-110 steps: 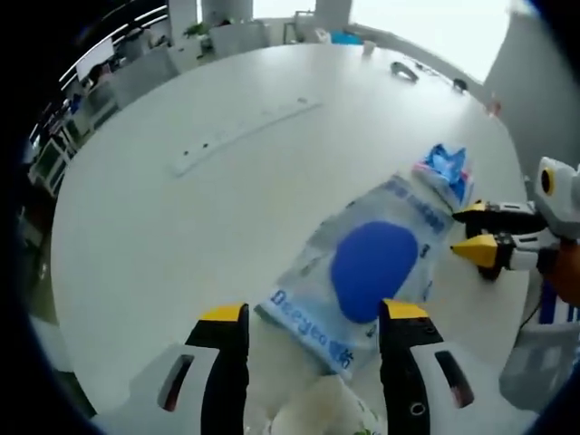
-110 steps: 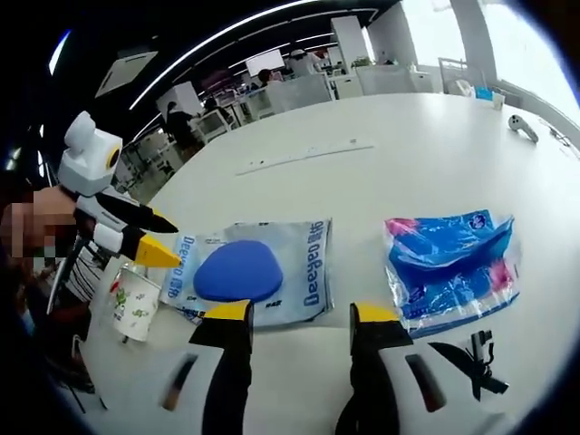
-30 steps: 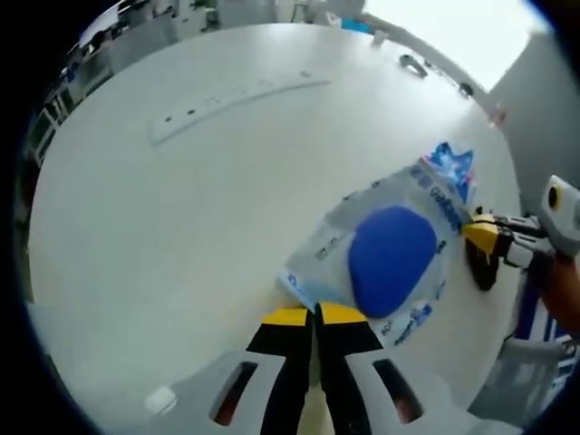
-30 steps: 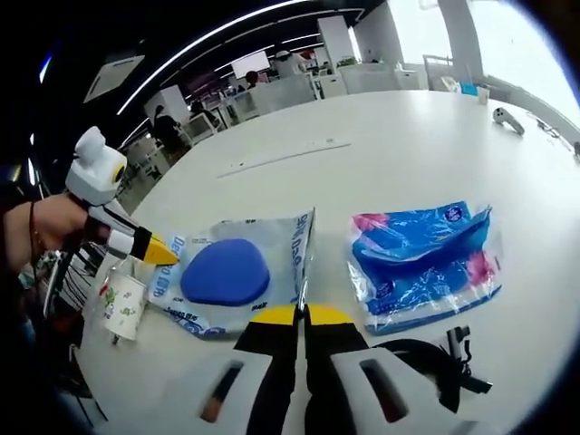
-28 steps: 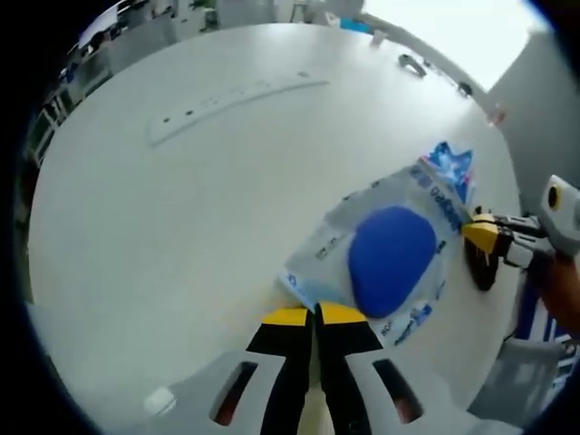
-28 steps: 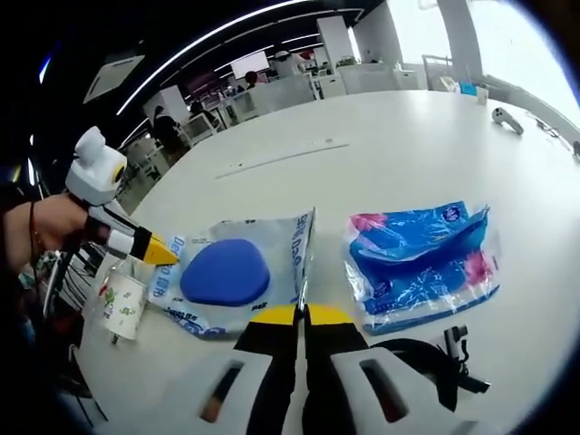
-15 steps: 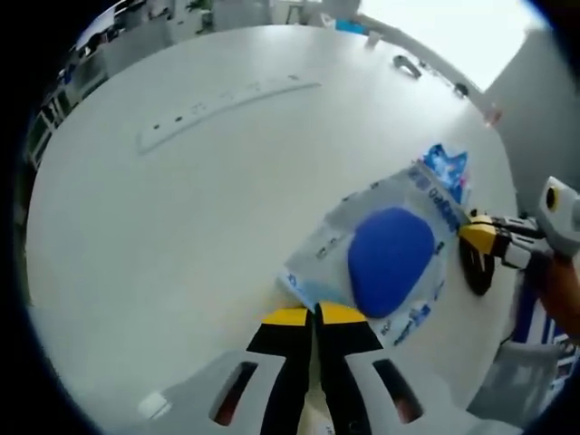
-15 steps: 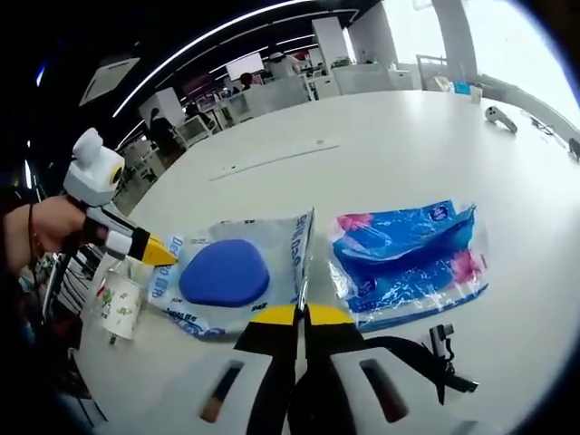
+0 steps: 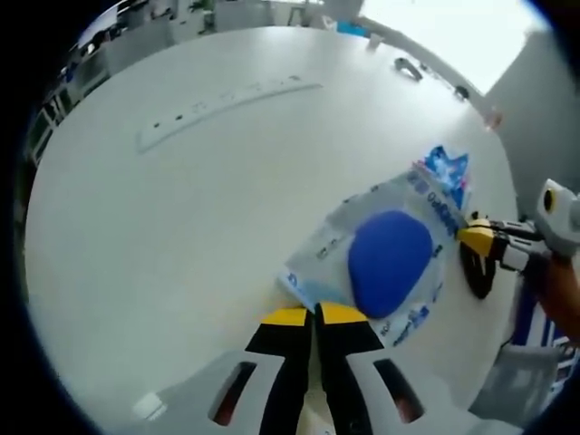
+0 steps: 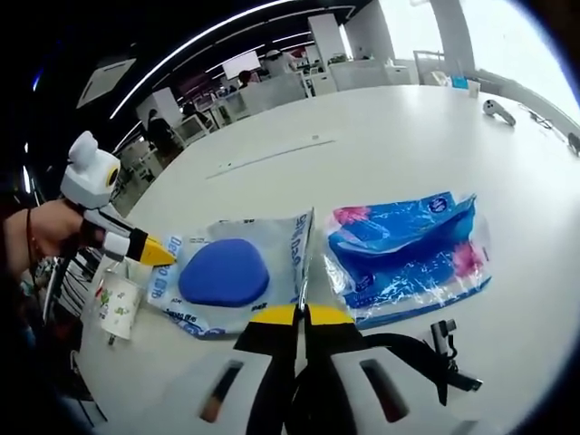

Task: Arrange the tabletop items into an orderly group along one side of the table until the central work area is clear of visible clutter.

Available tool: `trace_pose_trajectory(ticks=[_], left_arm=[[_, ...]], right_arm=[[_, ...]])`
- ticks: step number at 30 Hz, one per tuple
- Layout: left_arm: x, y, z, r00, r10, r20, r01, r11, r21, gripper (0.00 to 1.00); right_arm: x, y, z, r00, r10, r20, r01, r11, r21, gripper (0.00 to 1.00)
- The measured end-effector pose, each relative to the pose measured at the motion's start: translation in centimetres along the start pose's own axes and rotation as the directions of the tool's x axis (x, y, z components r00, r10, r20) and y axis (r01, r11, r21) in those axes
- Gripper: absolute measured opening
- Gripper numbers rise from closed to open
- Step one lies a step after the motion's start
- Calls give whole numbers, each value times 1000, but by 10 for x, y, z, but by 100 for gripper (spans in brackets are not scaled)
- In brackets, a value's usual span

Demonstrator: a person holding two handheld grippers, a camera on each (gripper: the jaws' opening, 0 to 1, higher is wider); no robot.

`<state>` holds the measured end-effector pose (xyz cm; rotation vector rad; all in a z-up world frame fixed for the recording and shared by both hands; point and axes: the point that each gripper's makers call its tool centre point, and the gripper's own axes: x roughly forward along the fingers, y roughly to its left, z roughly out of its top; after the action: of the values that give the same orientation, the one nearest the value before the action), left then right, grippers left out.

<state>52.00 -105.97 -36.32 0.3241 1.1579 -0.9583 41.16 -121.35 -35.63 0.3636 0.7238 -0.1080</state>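
A: How do the jaws stand?

B: Both pairs are clenched. The left gripper (image 9: 314, 314) has its yellow tips pressed together on the near edge of the clear bag (image 9: 381, 258), and in the right gripper view the right gripper (image 10: 300, 314) pinches the opposite edge of the same bag (image 10: 237, 272), lifting that edge into a thin upright fold.

A: What is in the bag?

B: A flat blue oval pad (image 10: 223, 271); it also shows in the left gripper view (image 9: 390, 262). Blue lettering runs along the bag's borders, but it is too distorted for me to read with any certainty.

A: And the rest?

B: Just beside the bag lies a blue plastic pack (image 10: 410, 254) with pink patches; its print is too small to read. A black strap with a buckle (image 10: 442, 358) lies near the right gripper. A paper cup (image 10: 118, 302) with a green-and-red design stands by the left gripper's tips (image 10: 156, 254). All of it rests near one edge of the white round table (image 9: 181, 208), where a long white strip (image 9: 222, 101) lies well apart
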Motion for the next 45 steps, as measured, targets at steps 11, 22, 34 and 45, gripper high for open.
trace_pose_trajectory(ticks=[11,22,34,45], left_arm=[[1,4,-1,1000,8,10,-8,1000,-4,5],[0,6,-2,1000,9,20,-8,1000,-22,9],[-3,6,-2,1000,4,30,-3,1000,-31,11],[-8,7,0,999,10,45,-8,1000,-30,15]], right_arm=[[1,-3,1,1000,1,12,-1,1000,10,3],[0,-3,2,1000,0,12,0,1000,12,7],[-5,-4,-1,1000,-9,16,9,1000,14,9],[-10,-5,-2,1000,-17,18,17,1000,18,11]])
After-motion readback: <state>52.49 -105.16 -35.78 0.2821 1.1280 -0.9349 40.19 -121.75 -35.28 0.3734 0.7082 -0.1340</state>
